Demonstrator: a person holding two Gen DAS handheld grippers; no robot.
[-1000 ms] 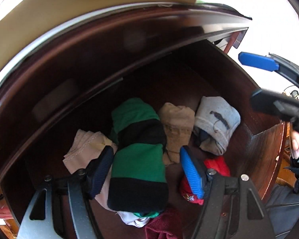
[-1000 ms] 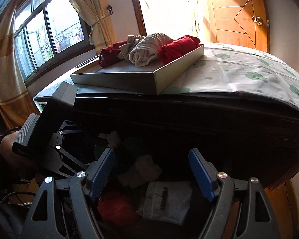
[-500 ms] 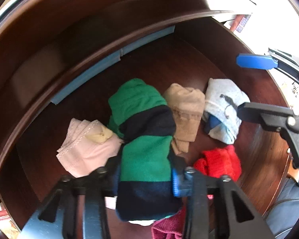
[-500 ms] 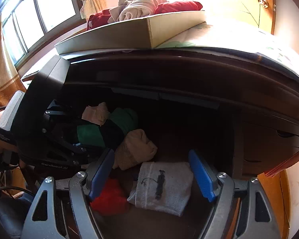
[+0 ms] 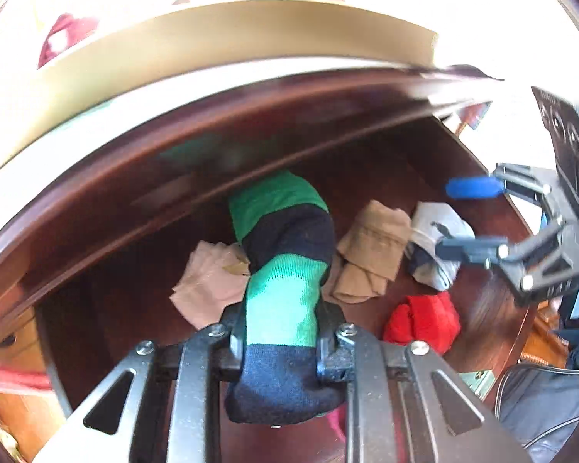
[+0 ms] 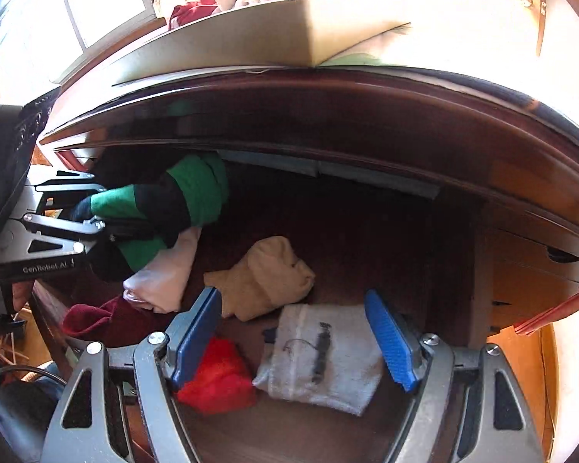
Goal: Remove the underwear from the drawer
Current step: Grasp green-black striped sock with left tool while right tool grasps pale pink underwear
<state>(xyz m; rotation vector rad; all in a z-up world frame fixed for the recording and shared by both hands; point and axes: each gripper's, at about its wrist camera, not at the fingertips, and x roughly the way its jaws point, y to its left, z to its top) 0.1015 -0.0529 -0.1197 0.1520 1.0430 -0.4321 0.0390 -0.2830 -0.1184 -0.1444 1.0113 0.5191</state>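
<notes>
One green-and-navy roll [image 5: 285, 293] pinched in my left gripper [image 5: 280, 332], jaws closing; right gripper [image 6: 293, 339] wide, at 6 o'clock over grey underwear [image 6: 320, 362].

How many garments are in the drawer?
6: striped green one in closing left gripper, pink beside it, tan mid-drawer, grey and red by right gripper, maroon at front. Others may hide underneath.

Bare drawer floor [image 6: 366, 239] lies open beneath the overhanging desktop edge [image 6: 328, 115].
</notes>
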